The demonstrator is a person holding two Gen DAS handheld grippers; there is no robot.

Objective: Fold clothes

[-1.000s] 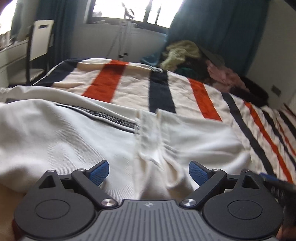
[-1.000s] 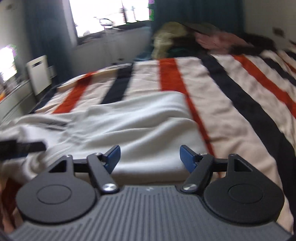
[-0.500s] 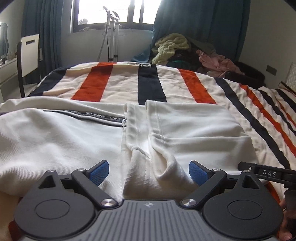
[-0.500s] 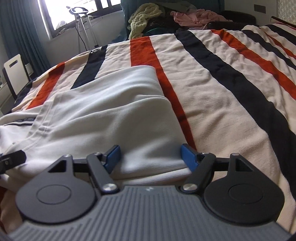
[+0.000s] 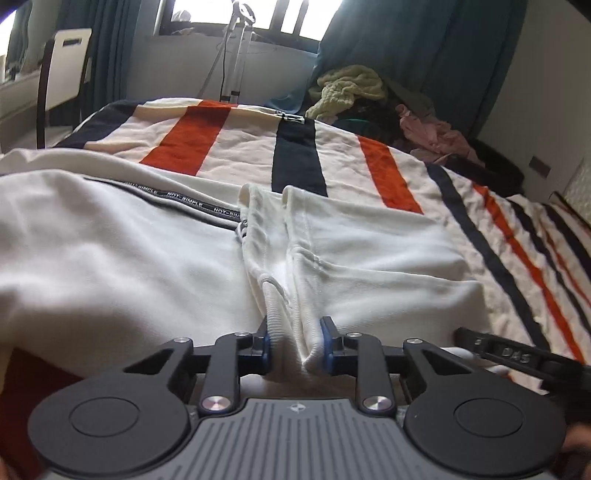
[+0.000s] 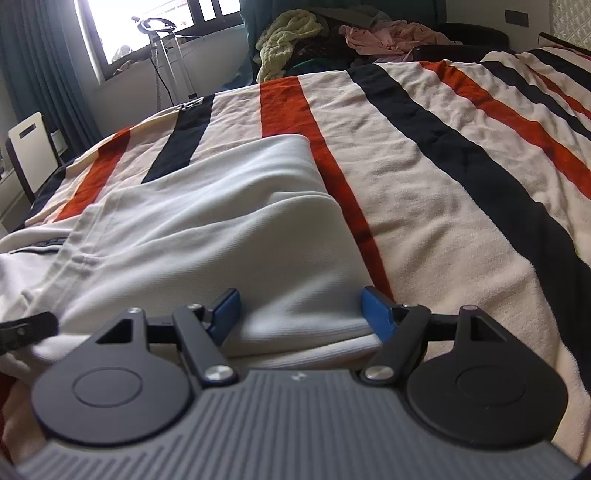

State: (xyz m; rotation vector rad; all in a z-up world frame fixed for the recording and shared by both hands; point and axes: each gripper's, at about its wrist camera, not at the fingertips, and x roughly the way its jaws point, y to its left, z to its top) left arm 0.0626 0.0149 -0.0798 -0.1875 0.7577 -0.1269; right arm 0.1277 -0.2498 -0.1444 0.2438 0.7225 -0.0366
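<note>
**Left pads pinched on the ribbed hem, right pads wide apart**

My left gripper [image 5: 295, 349] has its blue pads drawn in tight on a bunched fold of the white sweatshirt [image 5: 129, 266], right at its ribbed hem, nearest me. My right gripper [image 6: 301, 314] stands well open, its pads either side of the garment's near edge with cloth between them; I cannot tell whether either pad touches it. The sweatshirt lies spread across the near left part of the striped blanket [image 6: 461, 206], with a black printed tape [image 5: 184, 197] running across its left half. Beyond the blanket's far edge lies a pile of clothes [image 6: 288, 35], with a white chair [image 5: 66, 55] at far left.
</note>
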